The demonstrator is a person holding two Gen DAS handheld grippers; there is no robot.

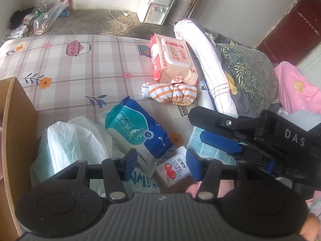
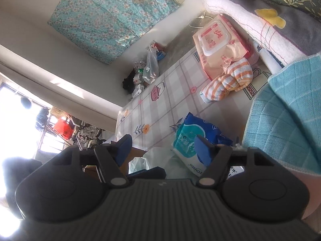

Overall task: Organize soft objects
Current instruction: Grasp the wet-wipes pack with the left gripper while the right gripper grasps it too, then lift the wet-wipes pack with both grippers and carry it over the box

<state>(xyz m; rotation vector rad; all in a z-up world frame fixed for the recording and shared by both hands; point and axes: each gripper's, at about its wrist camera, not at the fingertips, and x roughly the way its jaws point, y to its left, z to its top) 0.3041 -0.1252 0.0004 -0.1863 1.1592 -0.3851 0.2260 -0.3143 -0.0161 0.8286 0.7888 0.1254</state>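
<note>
L gripper (image 1: pixel 160 165) points down steeply. Its two blue fingers (image 1: pixel 193 165) stand apart w/ a gap between them. Nothing is pinched, pads press on nothing. R gripper (image 1: pixel 215 130) shows in the left wrist view too, coming in from the right side, black body w/ blue pads, tilted down a bit. In its own view R gripper (image 2: pixel 163 150) has fingers (image 2: pixel 202 150) spread wide, nothing held between them.

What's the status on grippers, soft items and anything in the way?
Left gripper open, empty, over blue wipes pack. Right gripper open, empty. Striped cloth and pink wipes pack loose on bed. Plastic bag crowds the box.
</note>
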